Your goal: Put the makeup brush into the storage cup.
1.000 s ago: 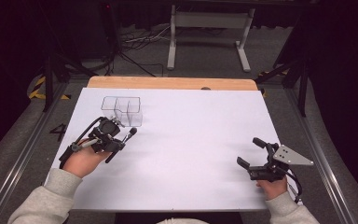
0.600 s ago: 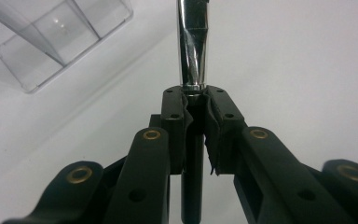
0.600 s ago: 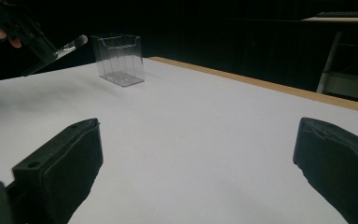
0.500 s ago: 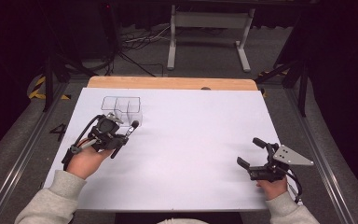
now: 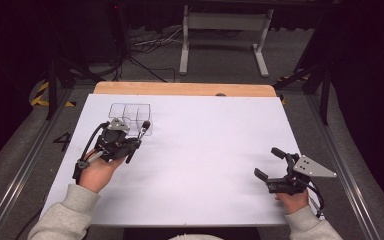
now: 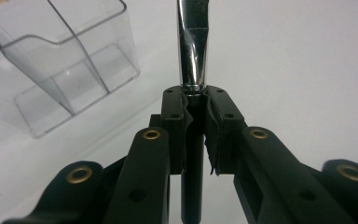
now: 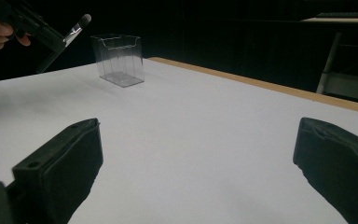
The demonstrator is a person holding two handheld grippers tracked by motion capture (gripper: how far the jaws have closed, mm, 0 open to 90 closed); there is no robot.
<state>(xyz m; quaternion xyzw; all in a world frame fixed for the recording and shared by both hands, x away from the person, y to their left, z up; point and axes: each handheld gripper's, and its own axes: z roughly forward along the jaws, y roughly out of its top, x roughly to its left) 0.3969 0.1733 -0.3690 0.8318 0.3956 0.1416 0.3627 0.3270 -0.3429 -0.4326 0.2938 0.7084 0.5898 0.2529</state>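
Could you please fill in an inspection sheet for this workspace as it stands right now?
Surface: white table, wooden strip along the far edge.
Job's things: clear box with dividers, upright at far left; pen with a chrome section.
Clutter: nothing seen.
Grippers: left gripper shut on the pen, beside the box; right gripper open, holding nothing, near right.
Cables: one trailing from each gripper; more cables on the floor beyond.
Surroundings: dark room, grey stand behind the table.
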